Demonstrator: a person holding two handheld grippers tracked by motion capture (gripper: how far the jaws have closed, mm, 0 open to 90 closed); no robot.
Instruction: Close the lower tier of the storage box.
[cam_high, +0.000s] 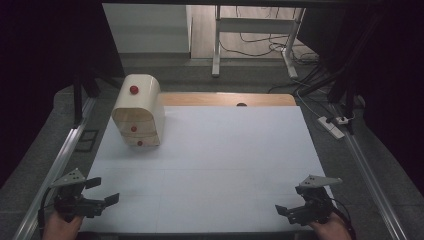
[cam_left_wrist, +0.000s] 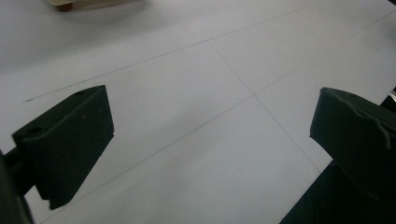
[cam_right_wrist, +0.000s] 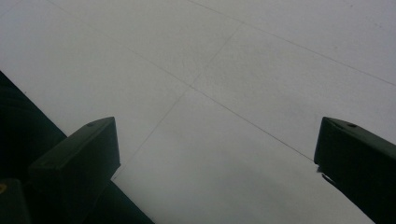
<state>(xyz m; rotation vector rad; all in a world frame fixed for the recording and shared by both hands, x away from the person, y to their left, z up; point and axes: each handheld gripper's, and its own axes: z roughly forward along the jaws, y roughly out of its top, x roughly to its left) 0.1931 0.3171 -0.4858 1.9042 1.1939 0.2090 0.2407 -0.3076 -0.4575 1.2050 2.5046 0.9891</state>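
Observation:
A small pale wooden drawer chest (cam_high: 138, 111) with a rounded top and three red knobs stands at the back left of the white table sheet (cam_high: 215, 160). Its bottom edge and one red knob peek in at the top of the left gripper view as the chest (cam_left_wrist: 88, 3). My left gripper (cam_high: 103, 191) rests at the sheet's front left corner, held by a hand; it is open, and the left gripper (cam_left_wrist: 212, 112) has just bare sheet between its jaws. My right gripper (cam_high: 290, 200) sits at the front right, also open. The right gripper (cam_right_wrist: 217, 140) holds nothing.
A wooden strip (cam_high: 225, 99) of tabletop shows behind the sheet. Metal rails (cam_high: 60, 160) run along both sides of the table. A power strip (cam_high: 332, 126) and cables lie on the floor at the right, with a desk frame (cam_high: 216, 45) farther back.

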